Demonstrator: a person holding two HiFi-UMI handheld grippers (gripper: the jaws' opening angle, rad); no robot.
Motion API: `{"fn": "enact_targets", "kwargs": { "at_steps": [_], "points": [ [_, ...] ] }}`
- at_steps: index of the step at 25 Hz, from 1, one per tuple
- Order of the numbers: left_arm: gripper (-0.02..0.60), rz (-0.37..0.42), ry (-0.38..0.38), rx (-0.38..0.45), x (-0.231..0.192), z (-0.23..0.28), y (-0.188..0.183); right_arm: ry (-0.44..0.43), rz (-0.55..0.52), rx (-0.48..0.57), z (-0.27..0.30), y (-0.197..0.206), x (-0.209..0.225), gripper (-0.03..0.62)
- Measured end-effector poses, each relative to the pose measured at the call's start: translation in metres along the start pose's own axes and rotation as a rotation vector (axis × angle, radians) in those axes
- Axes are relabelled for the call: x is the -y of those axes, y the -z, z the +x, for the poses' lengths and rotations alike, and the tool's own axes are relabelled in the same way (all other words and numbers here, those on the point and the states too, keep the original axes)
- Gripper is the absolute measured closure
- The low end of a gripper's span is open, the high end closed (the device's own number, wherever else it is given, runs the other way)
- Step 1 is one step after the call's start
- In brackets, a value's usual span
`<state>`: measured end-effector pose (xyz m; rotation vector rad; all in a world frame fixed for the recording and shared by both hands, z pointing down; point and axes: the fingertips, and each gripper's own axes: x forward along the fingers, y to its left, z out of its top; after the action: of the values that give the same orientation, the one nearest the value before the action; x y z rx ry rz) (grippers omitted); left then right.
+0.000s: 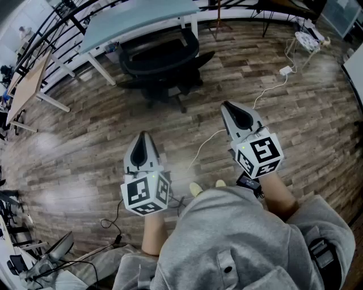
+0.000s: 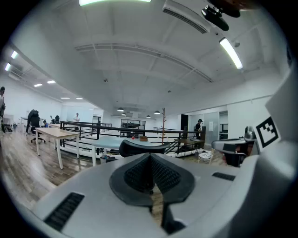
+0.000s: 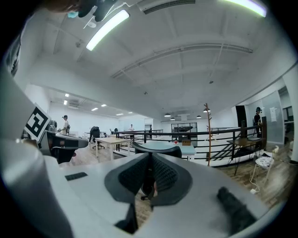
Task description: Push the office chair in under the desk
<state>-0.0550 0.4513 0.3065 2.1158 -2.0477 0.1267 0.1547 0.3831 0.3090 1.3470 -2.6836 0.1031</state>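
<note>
Though seemingly partly under far table (image 1: 136, 20), chair (image 1: 161, 59) not fully in; pushing left. Left tongs (image 1: 142, 139), right tongs (image 1: 228, 109) closed, empty, well apart from chair.

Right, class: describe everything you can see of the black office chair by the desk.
The office chair is black, with a wide curved backrest, two armrests and a spoked base on the wood floor. It stands upright at the near edge of the pale-topped desk, back turned towards the person; how far its seat reaches under the top cannot be told. The left gripper and the right gripper are both apart from it.
</note>
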Motion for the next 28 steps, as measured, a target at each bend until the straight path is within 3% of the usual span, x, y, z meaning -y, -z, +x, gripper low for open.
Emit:
{"fn": "enact_targets", "kwargs": {
  "at_steps": [11,28],
  "points": [
    [0.566,-0.019,0.034,-0.003,-0.026,-0.016,0.01,-0.003,0.041,0.014,0.0,0.0,-0.036,0.557],
    [0.566,-0.034,0.083,0.035,-0.059,-0.031,0.013,0.045,0.009,0.028,0.005,-0.003,-0.076,0.565]
  ]
}}
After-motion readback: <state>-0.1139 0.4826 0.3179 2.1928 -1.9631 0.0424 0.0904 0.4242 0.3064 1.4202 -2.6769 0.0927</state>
